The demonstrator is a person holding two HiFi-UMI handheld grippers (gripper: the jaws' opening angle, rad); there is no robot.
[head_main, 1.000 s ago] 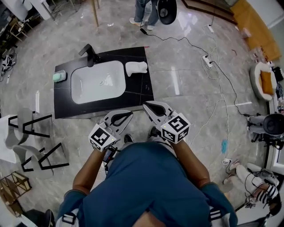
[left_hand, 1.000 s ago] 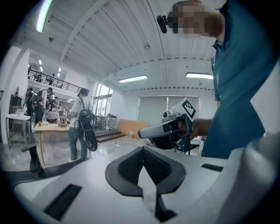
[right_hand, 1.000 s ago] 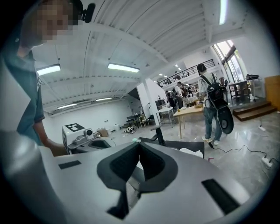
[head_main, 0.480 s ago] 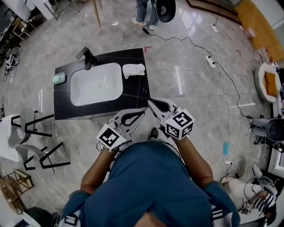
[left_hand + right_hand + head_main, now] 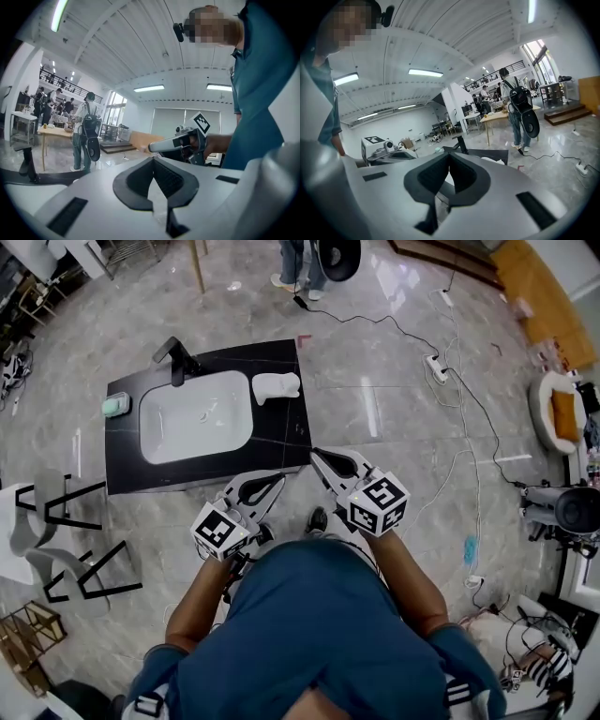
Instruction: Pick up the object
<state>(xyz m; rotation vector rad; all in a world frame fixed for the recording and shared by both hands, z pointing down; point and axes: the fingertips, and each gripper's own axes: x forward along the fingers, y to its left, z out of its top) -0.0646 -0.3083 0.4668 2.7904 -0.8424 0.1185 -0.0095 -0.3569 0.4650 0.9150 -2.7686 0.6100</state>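
Observation:
A black countertop (image 5: 281, 442) with a white sink (image 5: 195, 416) stands on the floor ahead of me. On its far right corner lies a white lumpy object (image 5: 276, 386), which also shows as the white object (image 5: 494, 161) past my right jaws. My left gripper (image 5: 278, 480) hovers shut and empty just short of the counter's near edge. My right gripper (image 5: 317, 457) is shut and empty at the counter's near right corner. In the left gripper view my left gripper (image 5: 152, 159) looks across at the right gripper (image 5: 180, 143). My right gripper (image 5: 449, 157) points toward the counter.
A black faucet (image 5: 175, 357) and a green soap dish (image 5: 115, 405) sit at the sink's far left. Chairs (image 5: 56, 512) stand to the left. Cables and a power strip (image 5: 435, 367) cross the floor at right. A person (image 5: 302, 263) stands beyond the counter.
The left gripper swung right toward the right gripper, then back left. The right gripper edged toward the counter's corner early on, then held. Both stay shut.

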